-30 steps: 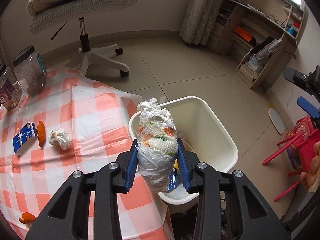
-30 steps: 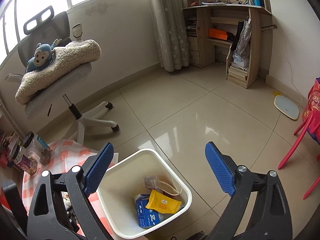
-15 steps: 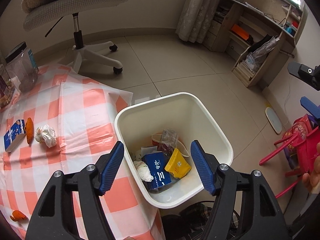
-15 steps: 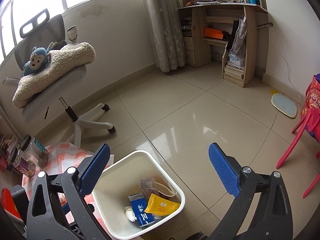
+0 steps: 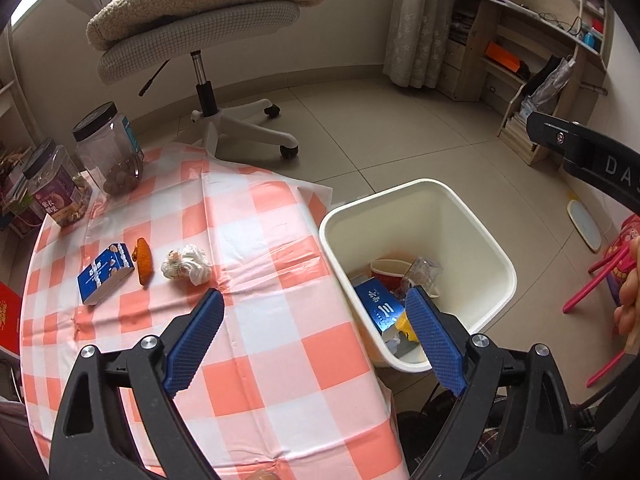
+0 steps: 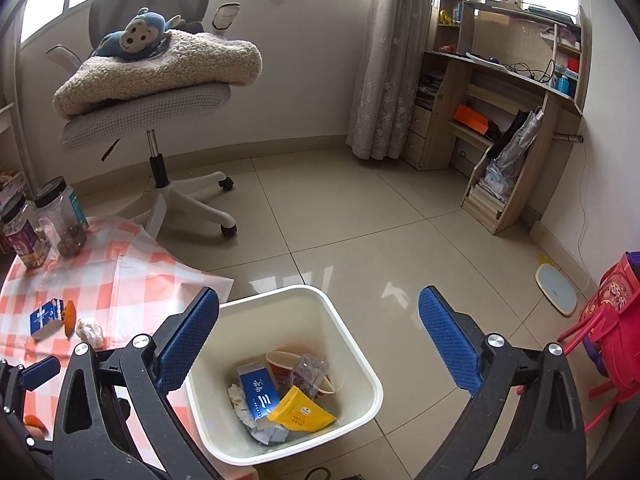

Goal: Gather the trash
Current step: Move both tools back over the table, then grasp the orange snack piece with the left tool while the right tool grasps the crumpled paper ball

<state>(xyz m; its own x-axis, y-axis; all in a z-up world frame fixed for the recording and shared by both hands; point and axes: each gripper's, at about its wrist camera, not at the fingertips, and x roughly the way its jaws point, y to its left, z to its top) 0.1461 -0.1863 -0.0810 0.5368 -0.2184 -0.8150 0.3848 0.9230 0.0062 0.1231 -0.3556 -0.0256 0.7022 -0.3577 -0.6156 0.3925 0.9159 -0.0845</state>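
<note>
A white bin (image 5: pixel 472 216) (image 6: pixel 344 332) stands on the floor at the table's right edge and holds a blue box (image 6: pixel 259 394), a yellow packet (image 6: pixel 301 414), a red cup and crumpled paper. My left gripper (image 5: pixel 316 336) is open and empty above the table edge beside the bin. My right gripper (image 6: pixel 318 340) is open and empty above the bin. On the checked tablecloth (image 5: pixel 280 360) lie a crumpled tissue (image 5: pixel 187 265) (image 6: pixel 90 330), an orange peel (image 5: pixel 142 261) and a small blue carton (image 5: pixel 105 272) (image 6: pixel 45 317).
Two jars (image 5: pixel 108 148) stand at the table's far left. A swivel chair (image 5: pixel 208 40) with a blanket and a monkey toy (image 6: pixel 134 34) stands behind. A wooden shelf (image 6: pixel 512 112) is at the right wall. A red child's chair (image 6: pixel 600 340) is at the right.
My left gripper opened and let the wrapped tissue bundle drop into the bin, then swung left over the table. The right gripper stayed open above the bin.
</note>
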